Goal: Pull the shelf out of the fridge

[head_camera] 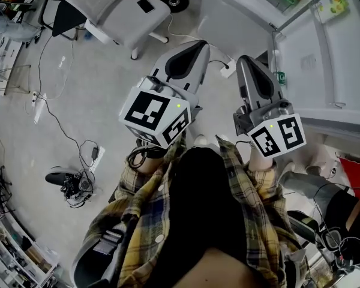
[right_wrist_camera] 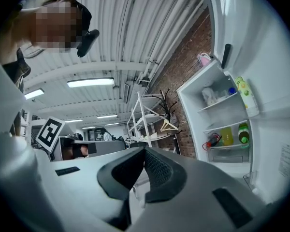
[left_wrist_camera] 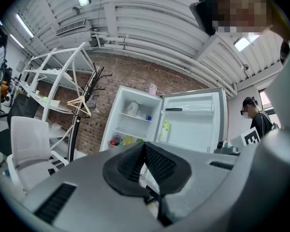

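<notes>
The white fridge [left_wrist_camera: 120, 111] stands open some way ahead, its door [left_wrist_camera: 191, 124] swung to the right. Inside, an upper shelf [left_wrist_camera: 133, 117] holds white items and a lower shelf [left_wrist_camera: 126, 132] carries bottles. In the right gripper view the fridge [right_wrist_camera: 195, 112] is at the right, with the lower shelf [right_wrist_camera: 227, 147] under yellow and green bottles. My left gripper [head_camera: 194, 44] [left_wrist_camera: 144, 147] and right gripper [head_camera: 246, 59] [right_wrist_camera: 144, 152] are both shut and hold nothing. They are raised in front of the person's chest, far from the fridge [head_camera: 324, 71].
A grey office chair [head_camera: 117, 8] stands ahead on the left. Cables [head_camera: 78, 161] lie on the floor at the left. A white rack [left_wrist_camera: 58, 81] and a coat stand with a hanger [left_wrist_camera: 81, 103] sit left of the fridge. Another person [left_wrist_camera: 253, 114] stands at the right.
</notes>
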`<action>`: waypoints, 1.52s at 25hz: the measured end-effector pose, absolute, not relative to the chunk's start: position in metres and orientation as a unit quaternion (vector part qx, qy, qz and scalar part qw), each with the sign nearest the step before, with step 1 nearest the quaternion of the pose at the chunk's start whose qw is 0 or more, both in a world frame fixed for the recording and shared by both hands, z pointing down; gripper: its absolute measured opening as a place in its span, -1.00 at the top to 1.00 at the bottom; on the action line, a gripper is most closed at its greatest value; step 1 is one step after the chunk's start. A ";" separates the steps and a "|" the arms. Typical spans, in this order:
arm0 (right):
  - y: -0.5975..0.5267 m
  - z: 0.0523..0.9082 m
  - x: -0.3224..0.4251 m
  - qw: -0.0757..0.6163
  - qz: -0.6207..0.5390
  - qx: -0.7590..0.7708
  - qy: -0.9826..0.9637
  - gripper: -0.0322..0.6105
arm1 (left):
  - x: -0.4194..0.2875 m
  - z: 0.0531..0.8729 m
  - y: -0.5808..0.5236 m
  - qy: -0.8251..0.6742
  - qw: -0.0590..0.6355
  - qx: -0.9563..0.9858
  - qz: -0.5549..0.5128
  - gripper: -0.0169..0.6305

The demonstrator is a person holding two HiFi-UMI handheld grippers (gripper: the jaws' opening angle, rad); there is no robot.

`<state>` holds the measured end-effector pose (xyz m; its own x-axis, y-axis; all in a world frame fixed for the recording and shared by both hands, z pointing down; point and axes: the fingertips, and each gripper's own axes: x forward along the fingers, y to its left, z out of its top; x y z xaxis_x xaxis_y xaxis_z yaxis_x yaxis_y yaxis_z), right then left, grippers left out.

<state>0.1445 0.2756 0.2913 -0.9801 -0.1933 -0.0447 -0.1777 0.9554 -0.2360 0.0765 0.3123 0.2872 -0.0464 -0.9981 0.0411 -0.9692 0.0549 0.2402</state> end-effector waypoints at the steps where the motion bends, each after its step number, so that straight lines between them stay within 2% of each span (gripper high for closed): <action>1: 0.271 0.290 0.137 0.035 -0.115 -0.098 0.988 0.84 | 0.069 0.286 0.306 -0.716 0.097 0.688 -0.074 0.94; 11: 0.249 0.289 0.075 0.043 -0.127 -0.160 0.978 0.84 | 0.008 0.282 0.275 -0.663 0.101 0.738 -0.066 0.94; 25: 0.199 0.311 0.043 0.042 -0.153 -0.213 0.964 0.84 | -0.035 0.301 0.228 -0.637 0.121 0.759 -0.057 0.94; 38: 0.065 0.305 0.024 0.050 -0.161 -0.219 0.961 0.84 | -0.062 0.292 0.094 -0.638 0.113 0.759 -0.063 0.94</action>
